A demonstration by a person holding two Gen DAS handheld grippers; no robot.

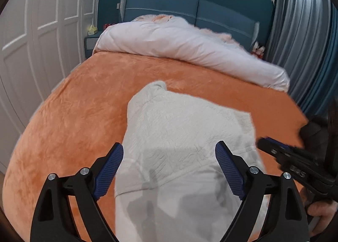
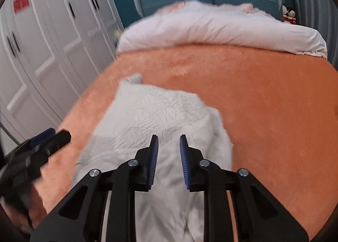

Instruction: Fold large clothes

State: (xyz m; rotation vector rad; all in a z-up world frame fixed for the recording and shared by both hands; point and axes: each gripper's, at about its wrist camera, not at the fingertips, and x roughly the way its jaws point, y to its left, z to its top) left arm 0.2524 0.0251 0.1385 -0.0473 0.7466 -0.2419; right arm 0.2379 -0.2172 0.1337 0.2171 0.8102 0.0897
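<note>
A white fleecy garment (image 1: 181, 136) lies folded lengthwise on the orange bed cover (image 1: 80, 102); it also shows in the right wrist view (image 2: 160, 119). My left gripper (image 1: 169, 151) hovers over its near part, jaws wide open and empty. My right gripper (image 2: 169, 142) hovers over the garment's near part, jaws partly open with nothing between them. The right gripper shows at the right edge of the left wrist view (image 1: 274, 149). The left gripper shows at the left edge of the right wrist view (image 2: 50, 136).
A pale rolled duvet (image 1: 190, 47) lies across the bed's far end before a blue headboard (image 1: 190, 11). White wardrobe doors (image 1: 33, 36) line the left side. Grey curtains (image 1: 302, 30) hang at the right. The orange cover (image 2: 264, 104) extends to the right of the garment.
</note>
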